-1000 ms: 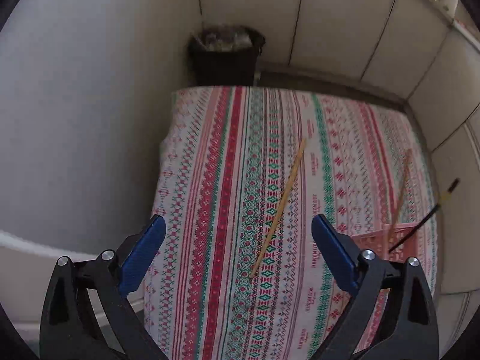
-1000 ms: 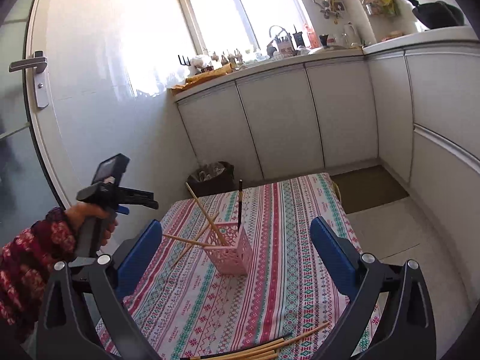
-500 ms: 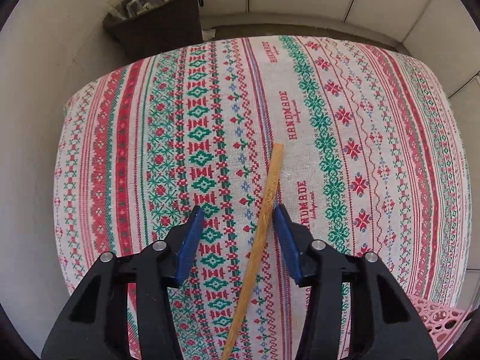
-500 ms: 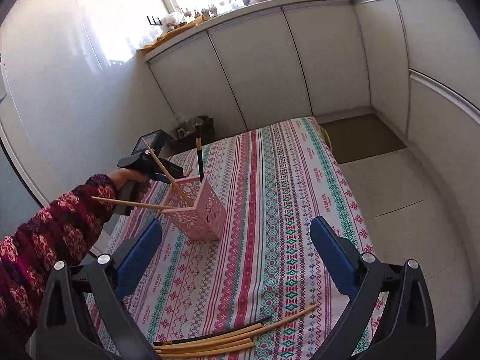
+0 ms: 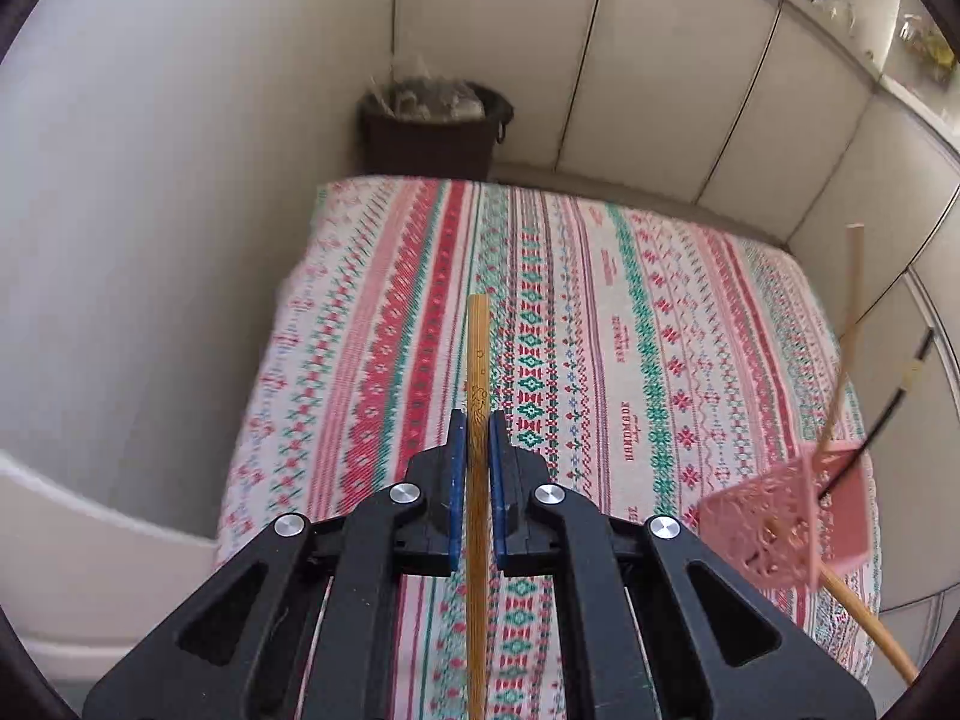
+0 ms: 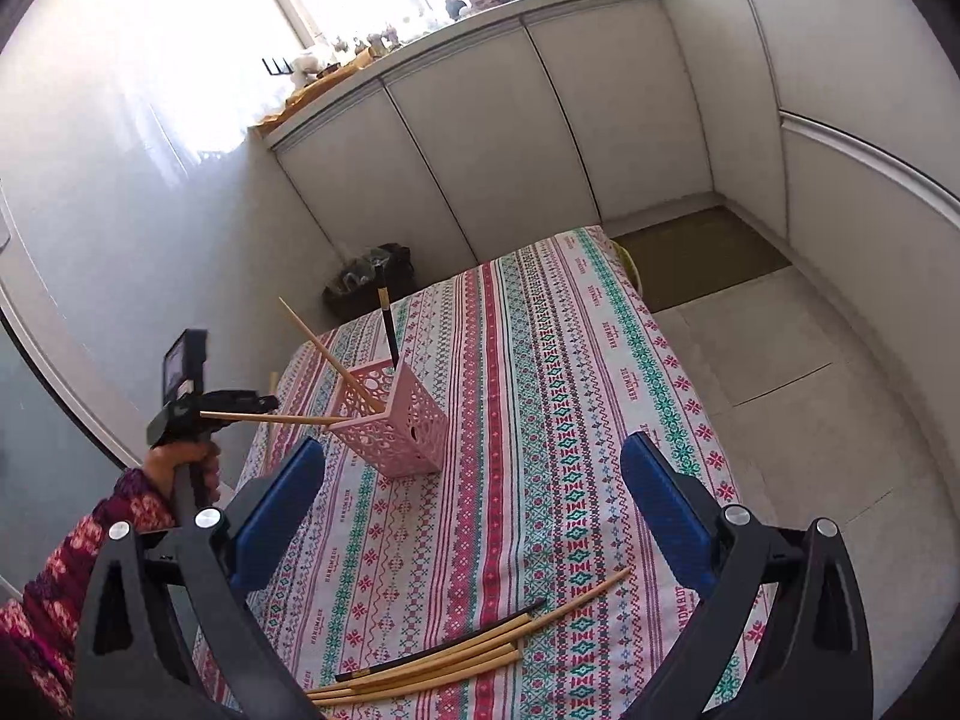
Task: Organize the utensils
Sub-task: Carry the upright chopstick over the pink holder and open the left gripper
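Pinching a bamboo chopstick [image 5: 478, 372] lengthwise between pressed-together pads, the left gripper [image 5: 474, 444] is lifting it off the tabletop [image 5: 372, 324] for the pink holder [image 5: 780, 522] near the right edge, while the right gripper [image 6: 474, 504] is hanging spread above loose chopsticks [image 6: 444, 660] at the near edge.

Left gripper [image 5: 478, 438] is clamped on a wooden chopstick [image 5: 478, 360] above the patterned tablecloth [image 5: 372, 330]. Pink holder [image 5: 786, 522] at right contains three leaning chopsticks. Dark bin [image 5: 429, 129] beyond.
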Demonstrator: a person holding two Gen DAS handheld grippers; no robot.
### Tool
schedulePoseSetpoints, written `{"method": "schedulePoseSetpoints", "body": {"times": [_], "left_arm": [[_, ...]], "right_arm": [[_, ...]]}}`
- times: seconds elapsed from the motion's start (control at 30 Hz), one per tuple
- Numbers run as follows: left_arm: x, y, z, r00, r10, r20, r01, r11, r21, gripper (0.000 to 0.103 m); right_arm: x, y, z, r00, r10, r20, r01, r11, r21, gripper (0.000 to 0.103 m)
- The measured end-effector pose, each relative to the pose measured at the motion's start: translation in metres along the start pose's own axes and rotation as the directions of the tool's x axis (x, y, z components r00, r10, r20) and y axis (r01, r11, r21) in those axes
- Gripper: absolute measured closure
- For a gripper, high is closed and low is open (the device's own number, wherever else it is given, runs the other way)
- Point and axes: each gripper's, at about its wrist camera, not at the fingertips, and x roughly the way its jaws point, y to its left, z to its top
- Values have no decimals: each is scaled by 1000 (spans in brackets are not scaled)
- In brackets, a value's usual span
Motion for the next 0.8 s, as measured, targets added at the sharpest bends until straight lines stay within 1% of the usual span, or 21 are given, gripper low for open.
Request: {"method": "schedulePoseSetpoints", "body": {"times": [0.07, 0.13, 0.2, 0.27, 0.3, 0.33, 0.4, 0.43, 0.5, 0.57, 0.63, 0.7, 0.77, 0.8], "left_arm": [[-52, 0, -17, 995, -9, 96, 11, 1000, -23, 97], [-99, -4, -30, 983, -20, 184, 27, 999, -31, 97], [-140, -12, -45, 965, -39, 260, 45, 999, -16, 97], [-179, -27, -57, 947, -84, 310, 87, 996, 4, 97], [-194, -33, -51, 936, -102, 338, 101, 995, 22, 97], [-209, -43, -54, 922, -117, 369, 109, 993, 42, 97], [-233, -63, -53, 892, -153, 425, 132, 988, 78, 97], [-243, -74, -51, 873, -169, 458, 144, 986, 90, 97], [-257, -96, -48, 827, -193, 529, 158, 981, 111, 97], [-258, -123, -45, 777, -192, 600, 149, 981, 121, 97], [-252, -146, -37, 733, -186, 654, 142, 983, 119, 97], [-239, -166, -27, 699, -187, 691, 152, 982, 112, 97], [-224, -182, -19, 673, -167, 720, 130, 986, 107, 97], [-223, -190, -16, 663, -165, 731, 125, 986, 109, 97]], "right_arm": [[-7, 1, -1, 1000, 4, 9, -5, 1000, 19, 7], [-13, 1, -1, 1000, 15, 18, -16, 999, 39, 7], [-16, 1, -3, 999, 13, 29, -14, 999, 49, 7], [-17, 2, -5, 1000, 16, 23, -17, 998, 54, 7], [-18, 2, -6, 1000, 21, 21, -22, 998, 58, 7], [-18, 2, -6, 999, 27, 21, -29, 998, 60, 7], [-21, 2, -6, 999, 29, 28, -31, 998, 63, 7], [-23, 0, -6, 999, 29, 30, -31, 997, 69, 7], [-26, -5, -4, 999, 35, 35, -38, 995, 88, 7], [-31, -11, -3, 999, 31, 43, -36, 994, 99, 7], [-34, -19, -1, 999, 23, 49, -28, 994, 106, 7], [-35, -28, 2, 999, 14, 46, -20, 993, 117, 7], [-34, -37, 4, 999, 13, 32, -18, 991, 135, 7], [-34, -40, 5, 1000, 15, 25, -18, 990, 138, 7]]}}
